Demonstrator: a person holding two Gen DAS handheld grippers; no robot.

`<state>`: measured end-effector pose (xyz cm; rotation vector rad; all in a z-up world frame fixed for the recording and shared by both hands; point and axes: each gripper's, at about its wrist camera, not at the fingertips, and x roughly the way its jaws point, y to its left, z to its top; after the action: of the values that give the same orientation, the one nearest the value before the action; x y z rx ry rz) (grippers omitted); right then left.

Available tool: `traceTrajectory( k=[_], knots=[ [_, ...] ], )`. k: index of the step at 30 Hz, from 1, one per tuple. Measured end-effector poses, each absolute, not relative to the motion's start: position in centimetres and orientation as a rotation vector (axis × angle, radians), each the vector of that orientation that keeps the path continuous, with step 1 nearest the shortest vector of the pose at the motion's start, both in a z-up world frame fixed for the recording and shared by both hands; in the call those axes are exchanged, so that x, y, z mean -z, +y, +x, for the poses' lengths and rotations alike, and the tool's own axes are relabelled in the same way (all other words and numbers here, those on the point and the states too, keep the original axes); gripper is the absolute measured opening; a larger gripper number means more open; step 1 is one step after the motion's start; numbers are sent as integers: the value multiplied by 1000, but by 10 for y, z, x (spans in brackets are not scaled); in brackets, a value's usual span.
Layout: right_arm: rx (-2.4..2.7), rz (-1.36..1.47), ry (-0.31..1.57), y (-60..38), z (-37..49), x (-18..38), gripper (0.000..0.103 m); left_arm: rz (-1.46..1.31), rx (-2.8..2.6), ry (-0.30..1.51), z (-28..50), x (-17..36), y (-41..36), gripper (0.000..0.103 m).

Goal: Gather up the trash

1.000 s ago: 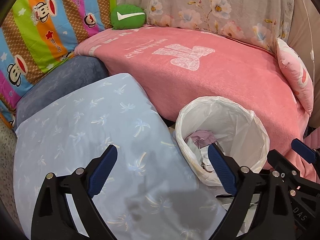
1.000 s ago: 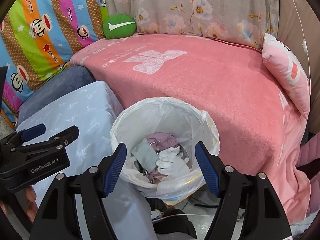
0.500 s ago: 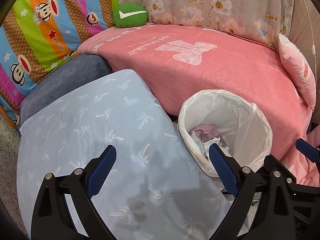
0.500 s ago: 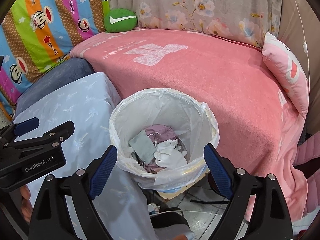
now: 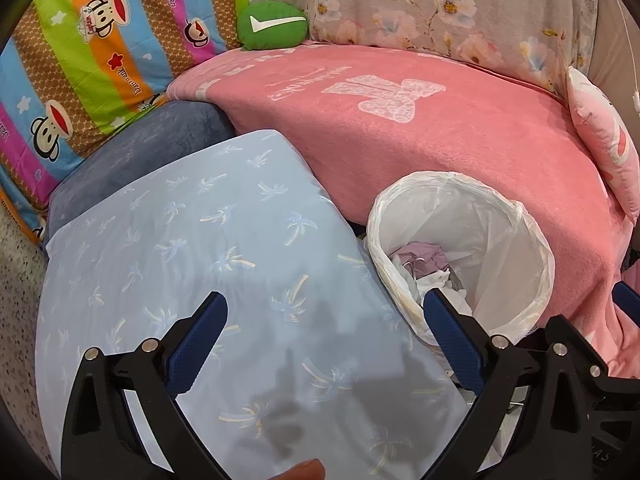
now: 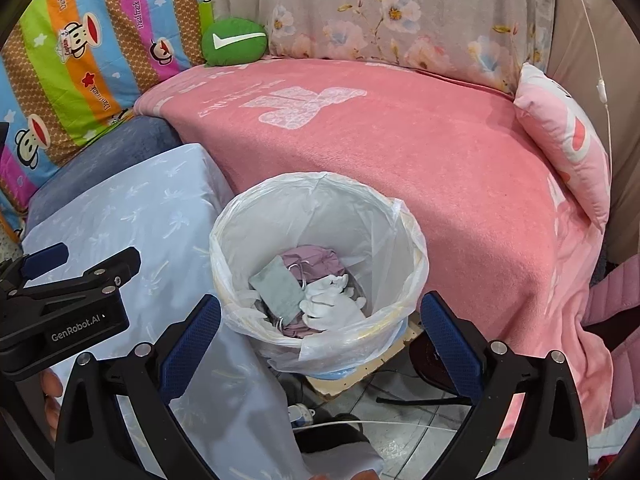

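Right wrist view: the right gripper (image 6: 320, 320) is seen hanging over the bin (image 6: 320, 184), jaws opening wide with nothing between them, and the trash (image 6: 312, 296) (a glove, some grey and purple bits) is already lying at the bottom. The left gripper (image 5: 324, 336) is opening too, empty, parked over the blue pillow (image 5: 192, 248) just beside the bin. Bin could probably be tipped, or its loose liner (image 6: 404, 216) snagged and dragged out, if a finger catches the rim.
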<state>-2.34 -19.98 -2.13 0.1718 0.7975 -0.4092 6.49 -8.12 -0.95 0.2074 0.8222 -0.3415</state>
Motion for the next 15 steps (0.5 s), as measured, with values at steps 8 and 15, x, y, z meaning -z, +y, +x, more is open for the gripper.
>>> traceTrajectory(
  k=[8, 15],
  knots=[
    [414, 151, 806, -197, -26, 23, 97, 215, 328, 825, 62, 12, -82, 96],
    [416, 145, 811, -196, -28, 25, 97, 223, 343, 821, 58, 14, -85, 96]
  ],
)
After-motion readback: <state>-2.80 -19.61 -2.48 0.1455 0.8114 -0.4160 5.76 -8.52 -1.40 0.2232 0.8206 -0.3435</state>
